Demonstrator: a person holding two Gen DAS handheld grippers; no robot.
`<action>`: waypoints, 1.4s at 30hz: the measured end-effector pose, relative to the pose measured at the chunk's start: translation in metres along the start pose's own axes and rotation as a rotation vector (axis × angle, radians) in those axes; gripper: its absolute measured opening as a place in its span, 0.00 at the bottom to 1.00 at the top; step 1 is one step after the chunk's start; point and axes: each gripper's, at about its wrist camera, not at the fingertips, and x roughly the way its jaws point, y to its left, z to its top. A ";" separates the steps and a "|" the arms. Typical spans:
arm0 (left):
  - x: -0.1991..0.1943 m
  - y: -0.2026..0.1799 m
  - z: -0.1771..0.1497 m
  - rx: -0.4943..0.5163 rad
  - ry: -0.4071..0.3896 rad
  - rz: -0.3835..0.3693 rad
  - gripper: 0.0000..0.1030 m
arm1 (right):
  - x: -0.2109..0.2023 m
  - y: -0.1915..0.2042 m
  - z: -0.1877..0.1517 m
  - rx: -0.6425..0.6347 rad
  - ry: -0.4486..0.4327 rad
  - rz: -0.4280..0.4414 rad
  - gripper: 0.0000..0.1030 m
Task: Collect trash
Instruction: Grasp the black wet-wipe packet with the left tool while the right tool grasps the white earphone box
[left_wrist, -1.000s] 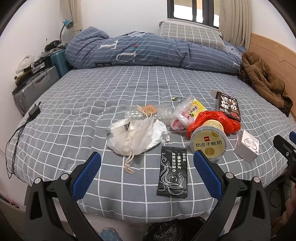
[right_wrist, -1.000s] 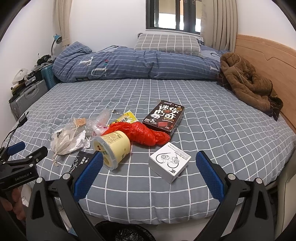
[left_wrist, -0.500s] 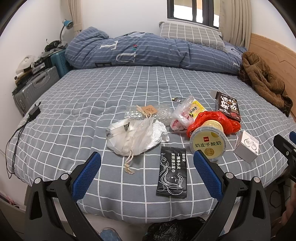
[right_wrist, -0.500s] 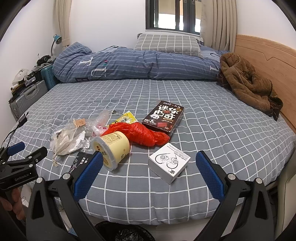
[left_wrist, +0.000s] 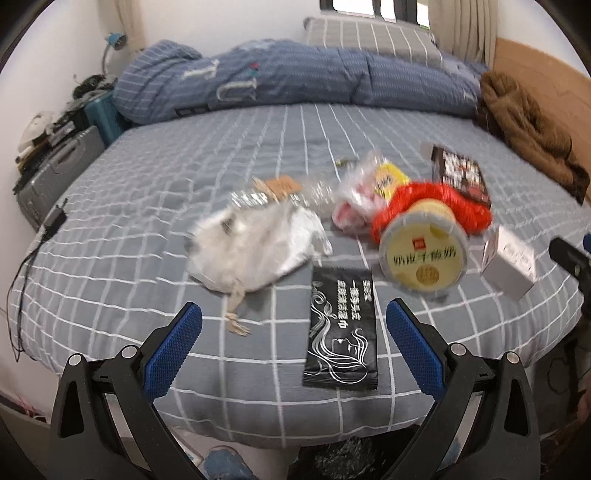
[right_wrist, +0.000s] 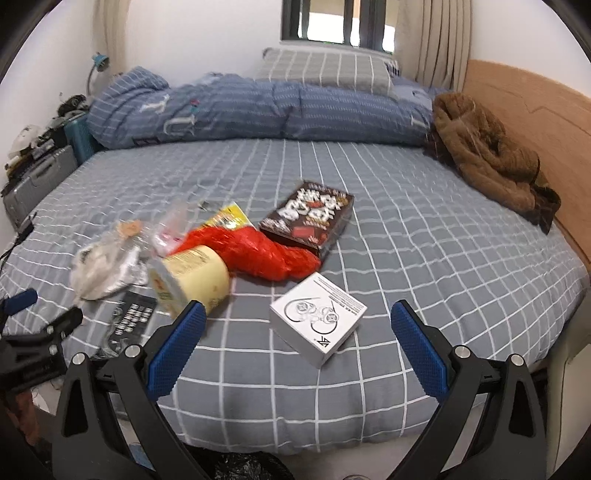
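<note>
Both hand-held grippers, left (left_wrist: 293, 325) & right (right_wrist: 297, 328), wide open, empty, above bed (right_wrist: 424, 236).

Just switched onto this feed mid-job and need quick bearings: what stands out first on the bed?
A cluster of litter sits near the front edge of the grey checked bed sheet: a crumpled bright red plastic bag in the middle, with a pale yellow tub lying on its side against it. A flat black sachet lies nearest the open left gripper, and a white square box lies before the open right gripper.
</note>
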 end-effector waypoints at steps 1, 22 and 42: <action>0.008 -0.004 -0.001 0.007 0.015 0.000 0.95 | 0.008 0.000 -0.002 0.001 0.014 -0.006 0.93; 0.077 -0.030 -0.011 0.010 0.141 -0.013 0.88 | 0.100 -0.004 -0.018 0.098 0.163 -0.088 0.89; 0.066 -0.028 -0.007 0.029 0.120 -0.054 0.42 | 0.083 0.009 -0.012 0.037 0.116 -0.116 0.77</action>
